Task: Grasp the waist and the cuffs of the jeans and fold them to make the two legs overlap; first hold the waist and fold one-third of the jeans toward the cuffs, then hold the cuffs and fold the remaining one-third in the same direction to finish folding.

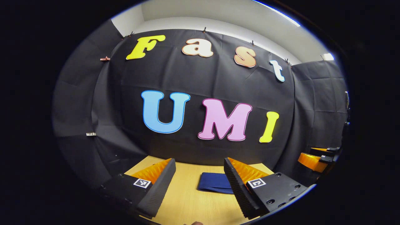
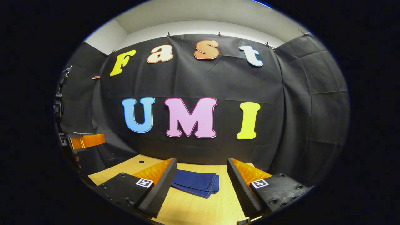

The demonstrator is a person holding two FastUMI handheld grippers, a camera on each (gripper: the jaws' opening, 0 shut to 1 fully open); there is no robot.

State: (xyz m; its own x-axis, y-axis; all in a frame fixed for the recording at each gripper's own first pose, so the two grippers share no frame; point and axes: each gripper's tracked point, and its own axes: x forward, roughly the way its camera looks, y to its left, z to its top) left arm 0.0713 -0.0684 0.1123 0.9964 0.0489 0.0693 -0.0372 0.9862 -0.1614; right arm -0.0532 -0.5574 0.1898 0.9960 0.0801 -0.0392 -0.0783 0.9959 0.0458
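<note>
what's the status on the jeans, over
Left gripper open, holding nothing. Right gripper open, holding nothing. Jeans lie folded in a compact stack on the table, apart from both. Nothing in the way.

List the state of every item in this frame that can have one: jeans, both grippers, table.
jeans: folded into a compact stack, lying flat on the table, held by neither gripper.
left gripper: open, fingers spread, raised above the table, holding nothing.
right gripper: open, fingers spread, raised above the table, holding nothing.
table: wooden top, carrying the jeans near its far edge.
</note>
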